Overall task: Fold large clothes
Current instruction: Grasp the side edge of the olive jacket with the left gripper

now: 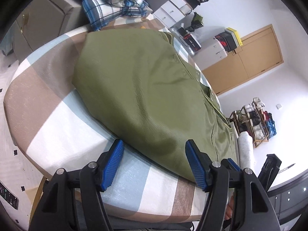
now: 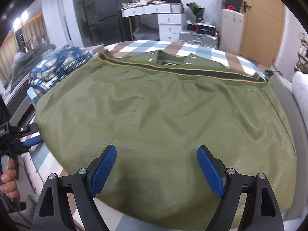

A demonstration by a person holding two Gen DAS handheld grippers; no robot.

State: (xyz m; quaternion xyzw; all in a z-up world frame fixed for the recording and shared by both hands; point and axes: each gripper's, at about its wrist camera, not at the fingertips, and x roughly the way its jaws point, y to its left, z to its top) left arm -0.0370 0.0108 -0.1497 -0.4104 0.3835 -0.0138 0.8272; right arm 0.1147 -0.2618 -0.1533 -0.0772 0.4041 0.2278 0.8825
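Observation:
An olive green jacket (image 2: 163, 111) with a dark, yellow-edged ribbed hem and snap buttons lies folded flat on the checked table (image 2: 146, 46). It also shows in the left wrist view (image 1: 138, 88). My right gripper (image 2: 156, 151) is open and empty, its blue pads over the jacket's near edge. My left gripper (image 1: 154, 146) is open and empty at the jacket's left edge, one pad over the cloth and one over the table (image 1: 57, 115). The left gripper also shows at the left of the right wrist view (image 2: 30, 135).
A pile of blue plaid clothes (image 2: 57, 63) lies on the table's far left (image 1: 115, 0). White drawers (image 2: 169, 27), a silver case (image 2: 198, 38), a wooden door (image 2: 261, 19) and a grey sofa arm (image 2: 300, 88) surround the table.

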